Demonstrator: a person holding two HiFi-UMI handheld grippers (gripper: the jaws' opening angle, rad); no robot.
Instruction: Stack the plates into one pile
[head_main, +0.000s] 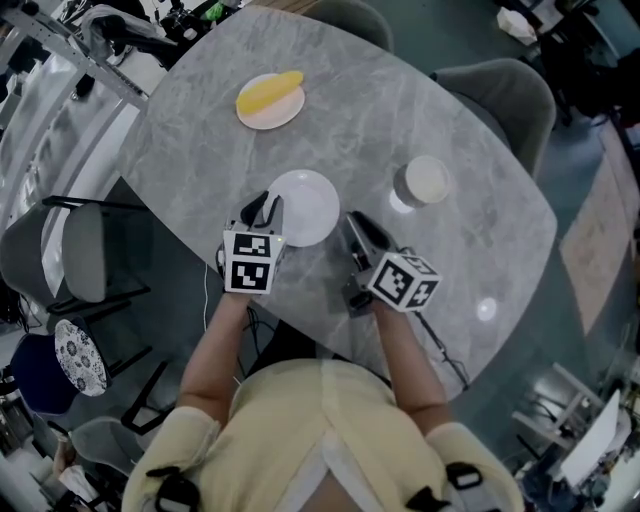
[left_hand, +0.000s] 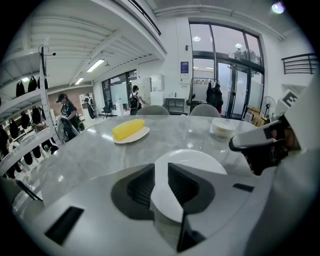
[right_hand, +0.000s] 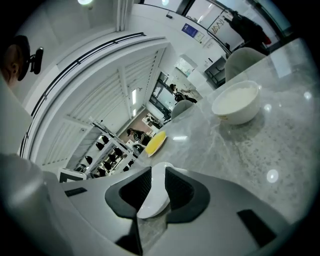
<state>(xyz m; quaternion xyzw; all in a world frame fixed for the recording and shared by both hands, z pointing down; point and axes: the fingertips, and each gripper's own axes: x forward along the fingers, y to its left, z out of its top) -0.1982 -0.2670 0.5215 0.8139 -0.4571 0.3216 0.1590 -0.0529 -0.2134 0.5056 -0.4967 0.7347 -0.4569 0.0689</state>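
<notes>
A white plate (head_main: 305, 205) (left_hand: 192, 161) lies on the grey marble table (head_main: 450, 270), just in front of me. My left gripper (head_main: 268, 208) (left_hand: 161, 187) is at the plate's left rim and is shut on it, the rim running deep between the pads. My right gripper (head_main: 352, 222) (right_hand: 155, 192) is at the plate's right side, jaws apart. The white plate (right_hand: 160, 172) shows in the gap between them. Farther back is a second plate (head_main: 270, 102) (left_hand: 131, 136) (right_hand: 156, 142) with a yellow, corn-like thing on it.
A white bowl (head_main: 425, 180) (left_hand: 223, 128) (right_hand: 236, 102) stands to the right of the white plate. Grey chairs (head_main: 510, 95) (head_main: 80, 255) ring the table. The table's near edge runs just behind both grippers. People stand far off in the room (left_hand: 65, 117).
</notes>
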